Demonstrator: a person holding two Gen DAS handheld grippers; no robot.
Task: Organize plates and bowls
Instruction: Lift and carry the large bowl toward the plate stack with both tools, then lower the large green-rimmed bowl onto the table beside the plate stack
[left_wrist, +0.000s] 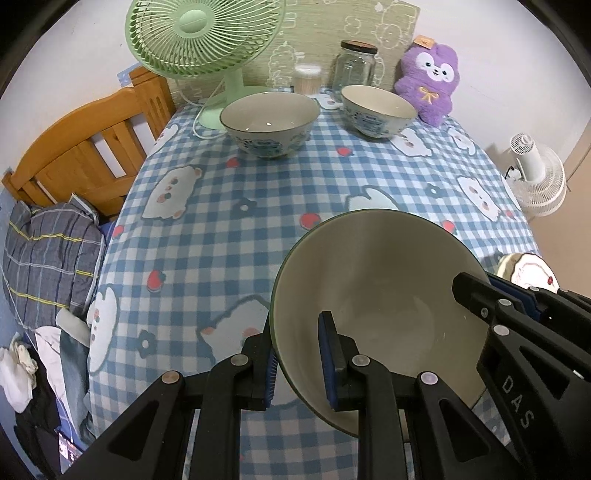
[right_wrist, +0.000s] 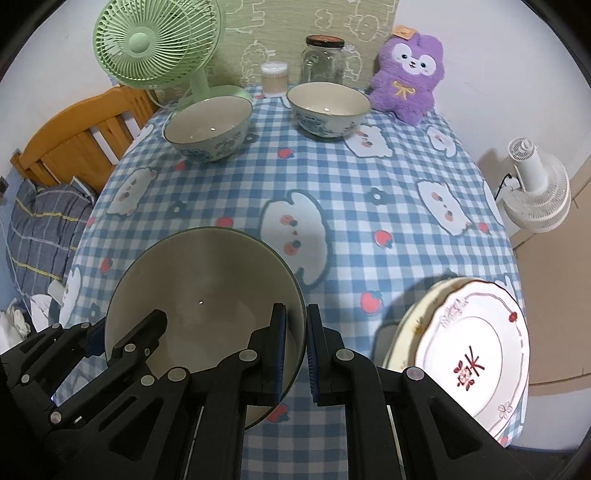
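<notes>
Item 1: cream bowl (left_wrist: 373, 295), dark rim, held off the checked tablecloth (left_wrist: 229, 229), tilted. Both tools on it, opposite sides of rim.

L gripper (left_wrist: 297, 360): jaws pinching bowl's rim on its own side, one pad outside wall, one inside. R gripper (right_wrist: 294, 352): same pinch on the opposite rim, wall clamped betw. blue pads. Each tool shows in the other's cam, across the bowl.

Item 2: patterned bowl (left_wrist: 269, 122), blue/white outside, upright on cloth, well ahead of L gripper, just beside green fan (left_wrist: 203, 40) base.

Item 3: second patterned bowl (left_wrist: 378, 110), upright, far ahead, right of item 2, apart from it; glass jar (left_wrist: 356, 66) w/ dark lid right behind.

Item 4: plate stack (right_wrist: 476, 350), just right of R gripper, at table's near right edge. Top plate white, red mark at centre, scalloped rim; cream plate edge showing under it. Count beyond two: can't tell.

Misc. at back of table: small tub of picks (left_wrist: 306, 77), purple plush (left_wrist: 430, 79). Off-table: wooden bed frame (left_wrist: 81, 155) left, white fan (left_wrist: 537, 177) right.
</notes>
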